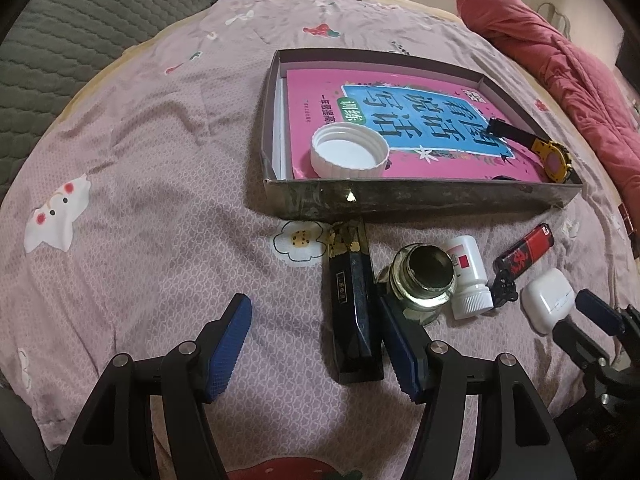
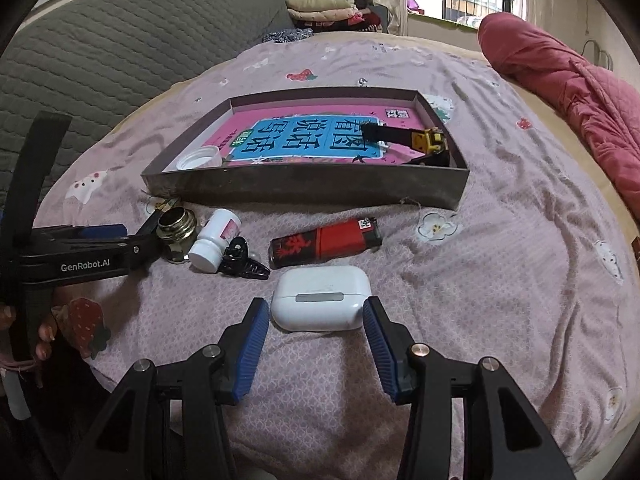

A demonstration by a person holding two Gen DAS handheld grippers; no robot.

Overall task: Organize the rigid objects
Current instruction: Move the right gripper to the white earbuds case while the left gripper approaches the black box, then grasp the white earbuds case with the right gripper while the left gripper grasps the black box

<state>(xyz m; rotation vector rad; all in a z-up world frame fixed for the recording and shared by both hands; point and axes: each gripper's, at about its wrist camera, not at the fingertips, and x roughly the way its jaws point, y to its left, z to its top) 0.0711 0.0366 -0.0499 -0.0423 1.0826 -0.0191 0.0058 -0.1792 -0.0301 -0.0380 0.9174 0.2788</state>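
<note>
A shallow box [image 1: 420, 196] [image 2: 304, 190] on the bed holds a pink book [image 1: 360, 128], a white lid [image 1: 350, 152] [image 2: 200, 159] and a yellow watch [image 1: 554, 156] [image 2: 430, 140]. In front of it lie a long black block [image 1: 354, 304], a glass jar [image 1: 424, 276] [image 2: 176, 226], a white pill bottle [image 1: 468, 276] [image 2: 214, 240], a black clip [image 2: 242, 260], a red lighter [image 1: 524, 254] [image 2: 326, 242] and a white earbud case [image 1: 548, 298] [image 2: 320, 298]. My left gripper [image 1: 316, 320] is open, with the block between its fingers. My right gripper [image 2: 316, 320] is open around the earbud case.
A pink floral sheet [image 1: 160, 184] covers the bed. A grey quilted headboard [image 2: 120, 48] stands at the left. A red quilt [image 2: 560, 80] lies at the right. Folded clothes [image 2: 328, 8] sit at the back near a window.
</note>
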